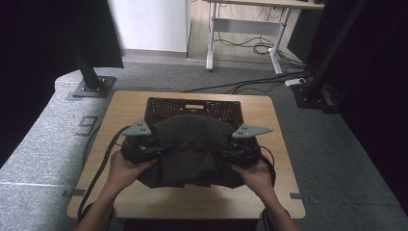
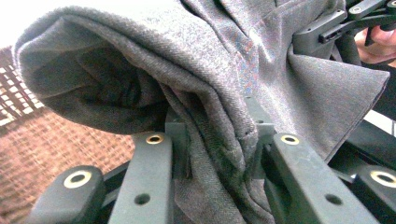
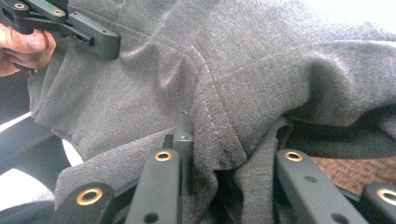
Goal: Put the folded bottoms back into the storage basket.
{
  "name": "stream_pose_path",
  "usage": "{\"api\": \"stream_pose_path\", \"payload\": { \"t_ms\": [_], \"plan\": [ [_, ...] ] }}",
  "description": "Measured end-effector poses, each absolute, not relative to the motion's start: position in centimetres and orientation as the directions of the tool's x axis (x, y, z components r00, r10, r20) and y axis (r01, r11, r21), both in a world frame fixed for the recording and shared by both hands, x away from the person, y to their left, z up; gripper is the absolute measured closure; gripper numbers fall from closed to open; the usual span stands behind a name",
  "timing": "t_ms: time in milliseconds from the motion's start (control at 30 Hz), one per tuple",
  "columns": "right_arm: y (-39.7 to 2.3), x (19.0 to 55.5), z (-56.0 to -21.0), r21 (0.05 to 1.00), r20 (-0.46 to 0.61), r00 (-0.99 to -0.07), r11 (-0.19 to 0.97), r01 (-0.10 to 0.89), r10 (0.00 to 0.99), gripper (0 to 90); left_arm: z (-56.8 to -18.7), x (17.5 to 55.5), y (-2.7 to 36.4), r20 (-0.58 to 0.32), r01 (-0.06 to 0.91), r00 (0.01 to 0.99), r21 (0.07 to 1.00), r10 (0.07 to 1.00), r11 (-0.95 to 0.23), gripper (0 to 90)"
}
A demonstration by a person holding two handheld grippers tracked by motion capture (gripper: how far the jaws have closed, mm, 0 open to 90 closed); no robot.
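Both tools, left tool (image 1: pixel 153 150) and right tool (image 1: pixel 230 154), clamped on grey cloth (image 1: pixel 190 144); basket (image 1: pixel 192 108) directly beyond, cloth's span parallel to basket.

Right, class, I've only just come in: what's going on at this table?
A person is holding a dark grey woven garment between two hand-held grippers. The left gripper is shut on one side of the cloth, the right gripper on the other, so it hangs bunched between them above the light wooden table. Just behind it stands a dark brown wicker basket, its near edge covered by the fabric.
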State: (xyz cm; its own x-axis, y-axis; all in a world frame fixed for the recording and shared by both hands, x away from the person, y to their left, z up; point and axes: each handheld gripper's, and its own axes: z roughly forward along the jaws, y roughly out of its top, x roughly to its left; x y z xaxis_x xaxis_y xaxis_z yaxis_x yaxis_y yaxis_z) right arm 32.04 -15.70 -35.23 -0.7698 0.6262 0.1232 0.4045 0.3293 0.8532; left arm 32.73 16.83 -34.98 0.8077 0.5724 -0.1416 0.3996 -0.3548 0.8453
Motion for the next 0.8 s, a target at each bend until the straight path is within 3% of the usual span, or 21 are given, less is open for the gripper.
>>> {"api": "stream_pose_path", "payload": {
  "t_ms": [467,800],
  "plan": [
    [-15.0,35.8,-31.9,0.886,0.038,-0.76,0.331,0.326,0.649,70.4,-31.7,37.2,17.0,-0.114,0.37,0.802,0.866,0.587,-0.336,70.1],
    [-14.3,39.6,-32.1,0.892,0.003,-0.734,0.33,0.309,0.679,70.4,-32.1,41.3,17.1,-0.09,0.353,0.795,0.873,0.6,-0.338,70.1]
  ]
}}
